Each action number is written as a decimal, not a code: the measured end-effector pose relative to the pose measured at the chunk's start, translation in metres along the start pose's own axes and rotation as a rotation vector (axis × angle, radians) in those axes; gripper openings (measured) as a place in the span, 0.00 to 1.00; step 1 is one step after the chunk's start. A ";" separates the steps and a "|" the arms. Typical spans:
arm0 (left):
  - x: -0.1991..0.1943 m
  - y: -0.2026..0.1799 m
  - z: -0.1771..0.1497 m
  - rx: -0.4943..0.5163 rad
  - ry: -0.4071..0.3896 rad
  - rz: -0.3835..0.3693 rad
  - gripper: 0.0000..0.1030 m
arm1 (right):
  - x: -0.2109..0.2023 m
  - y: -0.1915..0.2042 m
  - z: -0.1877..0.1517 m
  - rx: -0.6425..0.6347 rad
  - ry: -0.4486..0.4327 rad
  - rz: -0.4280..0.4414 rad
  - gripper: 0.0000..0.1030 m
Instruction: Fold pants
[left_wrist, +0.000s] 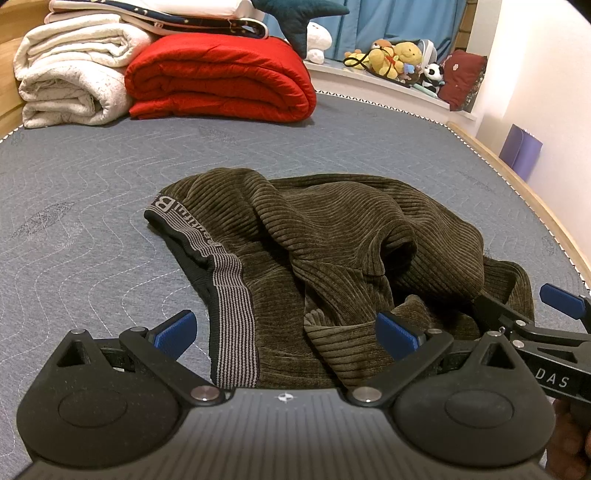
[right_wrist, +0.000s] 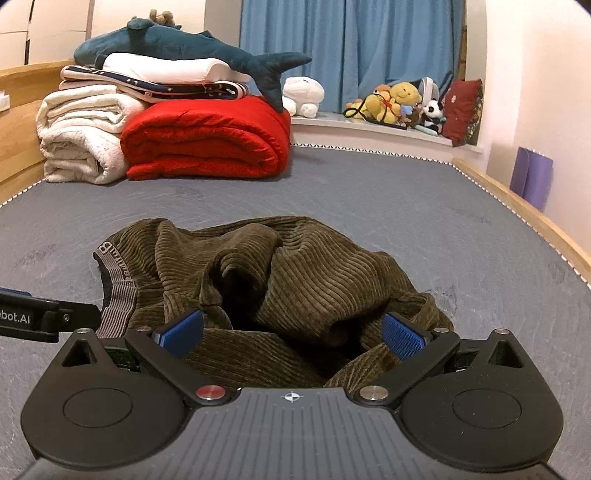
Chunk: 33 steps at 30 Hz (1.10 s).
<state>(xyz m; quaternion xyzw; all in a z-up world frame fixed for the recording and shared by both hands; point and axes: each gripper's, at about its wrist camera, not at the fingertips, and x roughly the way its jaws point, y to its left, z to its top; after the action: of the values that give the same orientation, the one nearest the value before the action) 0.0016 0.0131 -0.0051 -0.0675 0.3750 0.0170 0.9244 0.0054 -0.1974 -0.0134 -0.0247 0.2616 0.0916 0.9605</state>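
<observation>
Olive-brown corduroy pants (left_wrist: 332, 236) lie crumpled in a heap on the grey quilted mattress (left_wrist: 92, 192), their striped grey waistband (left_wrist: 232, 314) at the left. My left gripper (left_wrist: 286, 334) is open, just above the near edge of the heap by the waistband, holding nothing. My right gripper (right_wrist: 291, 332) is open over the near right part of the pants (right_wrist: 288, 266), empty. The right gripper's fingers (left_wrist: 561, 299) show at the right edge of the left wrist view. The left gripper's body (right_wrist: 33, 317) shows at the left edge of the right wrist view.
Folded white blankets (left_wrist: 70, 81) and a red quilt (left_wrist: 221, 77) are stacked at the far left of the mattress, a plush shark (right_wrist: 184, 48) on top. Stuffed toys (right_wrist: 399, 103) line the window ledge. A wooden bed rail (right_wrist: 524, 214) runs along the right.
</observation>
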 end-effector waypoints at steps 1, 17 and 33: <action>0.000 0.000 0.000 0.000 0.000 0.000 1.00 | 0.000 0.000 0.000 0.001 -0.001 -0.002 0.99; 0.006 0.062 0.031 -0.152 0.013 -0.072 0.41 | -0.010 -0.023 0.009 0.154 -0.118 -0.070 0.72; 0.090 0.093 0.032 -0.269 0.236 -0.051 0.75 | 0.017 -0.048 -0.002 0.253 0.108 -0.050 0.83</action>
<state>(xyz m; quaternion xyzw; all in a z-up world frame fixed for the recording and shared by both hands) 0.0803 0.1078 -0.0556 -0.2014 0.4735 0.0356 0.8567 0.0278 -0.2420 -0.0239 0.0853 0.3215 0.0325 0.9425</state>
